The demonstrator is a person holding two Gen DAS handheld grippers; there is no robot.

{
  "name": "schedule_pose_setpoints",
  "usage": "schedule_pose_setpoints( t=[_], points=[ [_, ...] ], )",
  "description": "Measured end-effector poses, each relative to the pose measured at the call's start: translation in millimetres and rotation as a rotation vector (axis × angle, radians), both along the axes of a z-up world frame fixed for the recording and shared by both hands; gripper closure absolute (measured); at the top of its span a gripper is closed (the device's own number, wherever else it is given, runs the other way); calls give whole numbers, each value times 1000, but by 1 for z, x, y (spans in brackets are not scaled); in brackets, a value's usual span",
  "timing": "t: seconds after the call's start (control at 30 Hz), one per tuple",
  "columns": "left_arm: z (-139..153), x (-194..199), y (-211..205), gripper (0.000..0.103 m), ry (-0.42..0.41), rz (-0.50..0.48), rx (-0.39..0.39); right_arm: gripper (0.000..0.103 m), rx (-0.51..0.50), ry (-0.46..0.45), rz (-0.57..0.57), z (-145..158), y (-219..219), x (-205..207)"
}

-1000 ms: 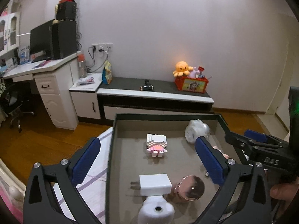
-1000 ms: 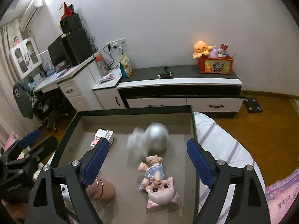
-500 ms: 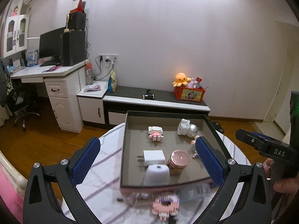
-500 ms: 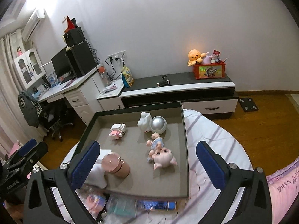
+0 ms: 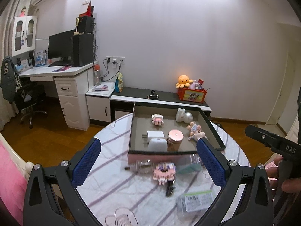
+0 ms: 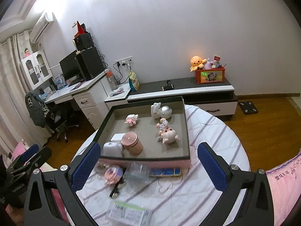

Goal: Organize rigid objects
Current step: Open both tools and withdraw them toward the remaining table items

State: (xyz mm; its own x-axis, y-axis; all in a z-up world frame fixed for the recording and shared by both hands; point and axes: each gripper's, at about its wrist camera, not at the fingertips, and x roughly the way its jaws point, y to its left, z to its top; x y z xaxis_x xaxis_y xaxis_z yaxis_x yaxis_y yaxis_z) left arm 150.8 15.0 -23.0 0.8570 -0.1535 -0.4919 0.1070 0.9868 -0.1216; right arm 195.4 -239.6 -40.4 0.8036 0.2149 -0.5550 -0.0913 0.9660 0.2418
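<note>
Hovering above the round tabletop [image 5: 112, 173] with its striped white cloth, the left gripper [image 5: 148, 167] and right gripper [image 6: 148, 166] both have their blue-padded fingers spread wide and hold nothing, which suggests the person is between picks and choosing what to take next. Sorted items already sit in the shallow grey-lined tray with a dark rim [image 6: 185, 124]: a pink block-built figure [image 6: 132, 120], a white wall charger [image 5: 154, 134], a white rounded case [image 5: 157, 144], a pink cylindrical candle jar [image 6: 131, 143], a silver ball beside a small white figurine [image 6: 165, 111], and a big-headed pig doll [image 6: 168, 133] lying on its side. They lie apart from one another, probably so each can be set down without knocking a neighbour. Loose things not yet put away lie on the cloth just in front of the tray: a clear glass bottle [image 5: 142, 166], a blurred pink block-built toy [image 5: 164, 173], a dark clip-like piece [image 5: 170, 188], a flat blue packet [image 6: 165, 171] against the tray's front wall, and a clear box with a green-edged barcode label [image 6: 129, 211]. The pink toy lies between the left fingers' line of reach, so it looks the likeliest next pick.
</note>
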Motion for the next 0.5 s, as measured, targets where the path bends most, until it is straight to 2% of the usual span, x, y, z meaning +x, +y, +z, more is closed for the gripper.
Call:
schedule_pose_setpoints(
  t=[0.23, 0.5],
  points=[
    [-6, -29, 2, 0, 12, 11, -6, 0, 4, -19, 1, 0, 0, -40],
    [-17, -50, 3, 0, 37, 21, -16, 0, 14, 9, -6, -14, -5, -68]
  ],
)
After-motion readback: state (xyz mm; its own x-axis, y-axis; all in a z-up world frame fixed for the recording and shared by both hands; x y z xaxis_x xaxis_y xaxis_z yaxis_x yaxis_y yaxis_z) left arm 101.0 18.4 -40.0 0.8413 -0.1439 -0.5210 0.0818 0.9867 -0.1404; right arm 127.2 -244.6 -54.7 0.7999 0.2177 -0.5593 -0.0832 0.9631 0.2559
